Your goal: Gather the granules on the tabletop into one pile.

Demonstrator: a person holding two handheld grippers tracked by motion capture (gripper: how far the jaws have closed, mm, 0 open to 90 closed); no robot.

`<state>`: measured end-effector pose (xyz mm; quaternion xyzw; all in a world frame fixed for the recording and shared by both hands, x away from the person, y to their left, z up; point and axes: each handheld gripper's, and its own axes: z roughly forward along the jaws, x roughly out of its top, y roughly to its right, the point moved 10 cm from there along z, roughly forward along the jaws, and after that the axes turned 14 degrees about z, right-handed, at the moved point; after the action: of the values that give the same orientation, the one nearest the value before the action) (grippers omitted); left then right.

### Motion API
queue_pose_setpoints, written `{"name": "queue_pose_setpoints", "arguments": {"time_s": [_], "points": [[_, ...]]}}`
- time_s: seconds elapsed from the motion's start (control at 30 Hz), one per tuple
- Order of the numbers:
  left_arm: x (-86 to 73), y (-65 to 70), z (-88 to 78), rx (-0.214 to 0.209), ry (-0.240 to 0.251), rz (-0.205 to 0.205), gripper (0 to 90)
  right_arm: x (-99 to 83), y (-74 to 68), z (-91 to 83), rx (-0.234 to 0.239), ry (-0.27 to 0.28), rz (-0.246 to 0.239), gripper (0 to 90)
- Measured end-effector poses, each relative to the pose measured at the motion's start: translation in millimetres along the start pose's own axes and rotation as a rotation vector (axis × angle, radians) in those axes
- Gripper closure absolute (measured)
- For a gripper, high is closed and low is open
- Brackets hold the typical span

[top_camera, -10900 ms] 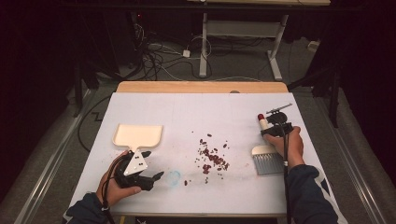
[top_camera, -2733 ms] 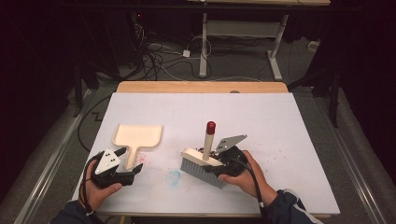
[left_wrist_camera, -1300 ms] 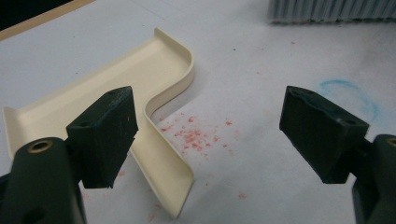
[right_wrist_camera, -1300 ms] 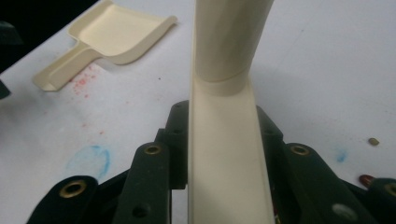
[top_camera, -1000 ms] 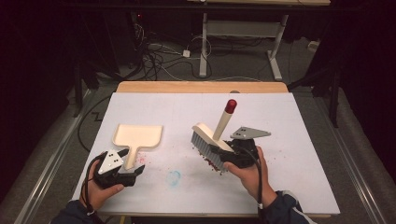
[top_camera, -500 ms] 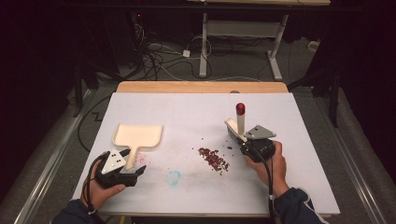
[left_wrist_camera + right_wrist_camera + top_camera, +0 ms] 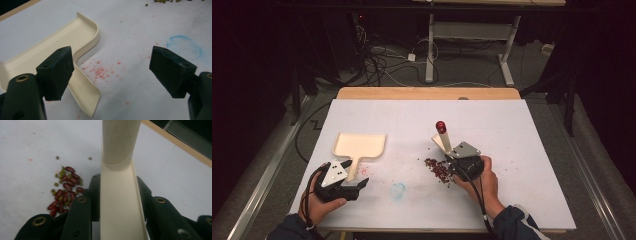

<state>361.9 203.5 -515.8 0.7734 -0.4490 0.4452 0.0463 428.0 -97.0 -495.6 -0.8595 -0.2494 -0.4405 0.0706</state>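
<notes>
1. Writing or brand marks cannot be read on any of the things; the cream plastic brush (image 7: pixel 443 141) with its red-tipped handle, the cream plastic dustpan (image 7: pixel 360 146) and the white paper-covered surface (image 7: pixel 532 150) are plain, and the surface carries only a faint blue ring stain (image 7: pixel 397 190) and pale red smudges.
2. From the high view, the right gripper (image 7: pixel 458 166) sits right of centre on the surface, clamped on the brush, whose handle slants up and away toward the far side.
3. The brush head is down at the right edge of a small heap of dark red beans (image 7: pixel 436 168), touching it or just beside it; which one cannot be told.
4. The left gripper (image 7: pixel 353 176) rests at the near left, its jaws wide apart and holding nothing, just near of the dustpan's handle.
5. The right gripper view adds what the high view cannot: the jaws pressed against both sides of the brush's flat cream back (image 7: pixel 120 207), and small green beans (image 7: pixel 57 157) mixed among the red ones (image 7: pixel 65 192) to its left.
6. The left gripper view shows the dustpan's raised curved rim (image 7: pixel 93 32) and its handle (image 7: pixel 83 95) passing under the left jaw, with red specks and the blue ring between the open jaws.
</notes>
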Motion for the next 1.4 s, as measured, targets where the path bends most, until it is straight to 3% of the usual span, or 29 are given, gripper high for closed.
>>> {"name": "queue_pose_setpoints", "arguments": {"time_s": [0.17,0.3,0.37,0.4,0.43,0.5,0.6,0.63,0.77,0.83,0.87,0.9,0.97,1.0,1.07,1.1,1.4], "points": [[-1.0,-0.5,-0.4,0.001,-0.003,-0.001,19.2,6.3,-5.4,-6.5,0.028,0.027,-0.002,67.3],[-1.1,-0.5,-0.3,-0.001,-0.004,0.0,19.2,17.8,3.0,-11.0,0.059,0.058,0.005,67.2],[-1.1,-1.2,0.9,-0.002,-0.004,-0.007,19.1,28.8,9.6,-6.2,0.096,0.079,-0.02,67.2],[-1.1,-1.2,1.4,-0.002,-0.008,-0.006,19.1,41.3,17.5,5.1,0.108,0.11,-0.069,67.2],[-0.7,-1.0,1.9,-0.003,-0.007,-0.006,19.1,41.3,17.5,5.1,0.108,0.11,-0.069,67.2],[-0.4,-0.5,2.8,-0.006,-0.007,-0.004,19.1,52.9,21.7,19.1,0.164,0.157,-0.129,67.1],[-2.8,0.4,5.1,-0.013,-0.02,-0.004,19.2,61.3,27.2,42.6,0.202,0.159,-0.173,67.2],[-3.6,0.4,5.8,-0.016,-0.023,-0.005,19.1,63.5,25.9,56.2,0.235,0.147,-0.195,67.2],[-5.1,1.3,7.2,-0.019,-0.031,-0.01,19.2,64.7,18.8,72.7,0.266,0.146,-0.22,67.3],[-5.9,2.1,7.7,-0.02,-0.038,-0.009,19.1,60.7,7.3,83.6,0.298,0.133,-0.244,67.3],[-6.4,2.7,8.2,-0.022,-0.042,-0.01,19.1,60.7,7.3,83.6,0.298,0.133,-0.244,67.3],[-7.6,3.7,9.2,-0.024,-0.052,-0.007,19.2,57.5,-4.3,84.1,0.341,0.127,-0.267,67.3],[-8.0,4.1,9.4,-0.024,-0.055,-0.006,19.2,52.8,-11.8,81.6,0.377,0.117,-0.289,67.2],[-8.3,4.8,9.6,-0.026,-0.056,-0.007,19.1,48.6,-16.8,77.4,0.417,0.115,-0.303,67.1],[-9.0,5.3,9.3,-0.026,-0.061,-0.006,19.1,46.8,-19.2,74.3,0.439,0.121,-0.313,67.1],[-9.6,5.5,9.0,-0.027,-0.063,-0.006,19.2,39.8,-25.2,64.2,0.495,0.126,-0.343,67.0],[-7.2,7.8,8.3,-0.035,-0.055,-0.012,19.2,13.5,-28.1,32.7,0.593,0.117,-0.417,66.6]]}}
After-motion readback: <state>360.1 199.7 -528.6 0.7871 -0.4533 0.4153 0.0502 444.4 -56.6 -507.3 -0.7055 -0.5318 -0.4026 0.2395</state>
